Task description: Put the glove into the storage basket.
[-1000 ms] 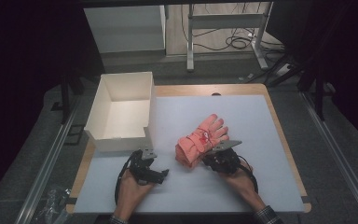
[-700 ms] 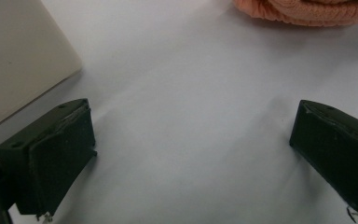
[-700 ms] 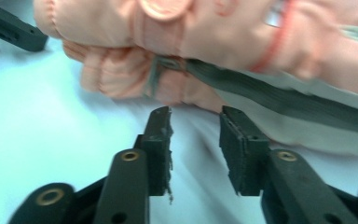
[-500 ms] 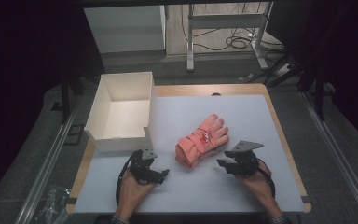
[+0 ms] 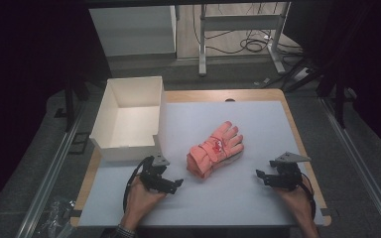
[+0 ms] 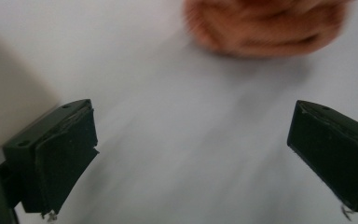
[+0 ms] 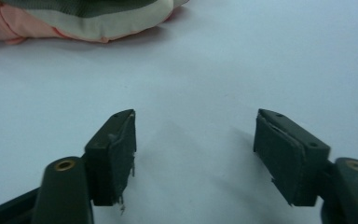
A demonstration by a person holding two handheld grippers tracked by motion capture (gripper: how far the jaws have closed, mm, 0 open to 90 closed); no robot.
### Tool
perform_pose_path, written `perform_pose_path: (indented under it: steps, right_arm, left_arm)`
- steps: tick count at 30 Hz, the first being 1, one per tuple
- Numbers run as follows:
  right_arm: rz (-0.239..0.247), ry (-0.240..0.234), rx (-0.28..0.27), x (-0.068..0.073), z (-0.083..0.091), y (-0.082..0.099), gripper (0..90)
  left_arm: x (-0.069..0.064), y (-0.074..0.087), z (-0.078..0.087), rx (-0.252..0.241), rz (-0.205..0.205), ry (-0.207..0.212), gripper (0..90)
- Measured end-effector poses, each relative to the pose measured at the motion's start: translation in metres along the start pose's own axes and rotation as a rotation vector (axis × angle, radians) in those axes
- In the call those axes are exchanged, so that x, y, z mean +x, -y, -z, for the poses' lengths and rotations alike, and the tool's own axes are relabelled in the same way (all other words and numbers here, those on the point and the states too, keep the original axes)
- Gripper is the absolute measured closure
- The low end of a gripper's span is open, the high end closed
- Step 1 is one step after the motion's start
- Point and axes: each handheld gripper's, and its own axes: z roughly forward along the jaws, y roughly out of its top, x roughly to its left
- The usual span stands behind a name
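A pink knit glove (image 5: 214,148) with a red mark lies flat in the middle of the white mat, fingers pointing to the far right. My right gripper (image 5: 259,176) hovers low over the mat to the right of the glove, apart from it. Its jaws have just been opening and nothing is between them (image 7: 193,140); the glove's edge (image 7: 74,18) lies beyond them. To the glove's left, my left gripper (image 5: 178,182) is open and empty (image 6: 193,135), pointing toward the blurred glove (image 6: 265,28).
An open white box (image 5: 124,151) stands at the mat's left, just beyond my left gripper. The wooden table edge (image 5: 297,129) frames the mat. A bare stretch of mat (image 5: 263,119) lies behind the glove.
My right gripper let go of the glove's near edge, drew away to the right and opened its jaws. The glove stayed in place. The left gripper kept still.
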Motion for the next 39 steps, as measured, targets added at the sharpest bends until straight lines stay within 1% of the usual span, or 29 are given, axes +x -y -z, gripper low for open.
perform_pose_path:
  steps: [1,3,4,5,6,7,8,10,12,13,14,16,18,20,22,23,24,28,30,33,36,39]
  right_arm:
    - [0.000,0.002,0.011,0.000,-0.001,0.000,27.3]
    - [0.024,0.023,0.018,0.004,-0.002,0.000,26.7]
    - [0.046,0.036,0.021,0.006,-0.003,0.000,26.1]
    - [0.053,0.049,0.024,0.007,-0.003,0.000,23.5]
    - [0.048,0.056,0.024,0.007,-0.004,0.000,22.6]
    - [0.039,0.050,0.023,0.006,-0.004,0.000,22.7]
    - [0.039,0.050,0.023,0.005,-0.004,0.000,22.7]
    - [0.042,0.053,0.022,0.006,-0.004,0.000,22.5]
    - [0.042,0.055,0.022,0.006,-0.004,0.001,22.5]
    - [0.042,0.055,0.021,0.006,-0.004,0.001,22.4]
    - [0.042,0.055,0.021,0.006,-0.004,0.001,22.4]
    - [0.042,0.056,0.021,0.006,-0.004,0.001,22.4]
    - [0.043,0.056,0.021,0.006,-0.004,0.001,22.4]
    - [0.044,0.056,0.020,0.006,-0.004,0.001,22.4]
    - [0.043,0.056,0.021,0.006,-0.004,0.001,22.3]
    - [0.043,0.057,0.021,0.006,-0.004,0.001,22.3]
    - [0.041,0.057,0.021,0.006,-0.004,0.001,22.4]
    - [0.043,0.057,0.020,0.006,-0.004,0.001,22.3]
    - [0.043,0.057,0.020,0.006,-0.004,0.001,22.3]
    - [0.043,0.057,0.020,0.006,-0.004,0.001,22.3]
    - [0.043,0.057,0.020,0.006,-0.004,0.001,22.3]
    - [0.043,0.058,0.020,0.006,-0.004,0.001,22.3]
  left_arm:
    - [-0.002,-0.005,0.001,0.001,-0.011,0.016,1.0]
    - [-0.004,-0.013,0.003,0.006,-0.023,0.034,0.6]
    - [-0.005,-0.019,0.004,0.012,-0.034,0.043,0.4]
    - [-0.006,-0.023,0.005,0.014,-0.041,0.047,0.0]
    - [-0.007,-0.028,0.006,0.017,-0.048,0.052,0.0]
    - [-0.007,-0.033,0.006,0.019,-0.056,0.059,0.0]
    - [-0.008,-0.038,0.006,0.019,-0.051,0.070,0.0]
    - [-0.009,-0.049,0.005,0.028,-0.058,0.084,0.0]
    - [-0.010,-0.061,0.003,0.039,-0.075,0.087,0.0]
    - [-0.010,-0.064,0.003,0.044,-0.081,0.088,0.0]
    - [-0.011,-0.073,0.001,0.050,-0.092,0.091,0.0]
    - [-0.011,-0.083,-0.001,0.055,-0.103,0.106,0.0]
    - [-0.012,-0.097,-0.005,0.056,-0.109,0.132,0.0]
    - [-0.013,-0.108,-0.009,0.067,-0.115,0.140,0.0]
    - [-0.016,-0.119,-0.016,0.092,-0.134,0.151,0.0]
    - [-0.017,-0.123,-0.021,0.107,-0.143,0.149,0.0]
    - [-0.018,-0.128,-0.025,0.125,-0.160,0.144,0.0]
    - [-0.021,-0.138,-0.045,0.167,-0.182,0.140,0.0]
    - [-0.022,-0.139,-0.053,0.184,-0.190,0.140,0.0]
    - [-0.026,-0.138,-0.066,0.211,-0.223,0.142,0.0]
    - [-0.029,-0.136,-0.078,0.247,-0.237,0.108,0.1]
    - [-0.029,-0.133,-0.087,0.279,-0.236,0.112,0.0]
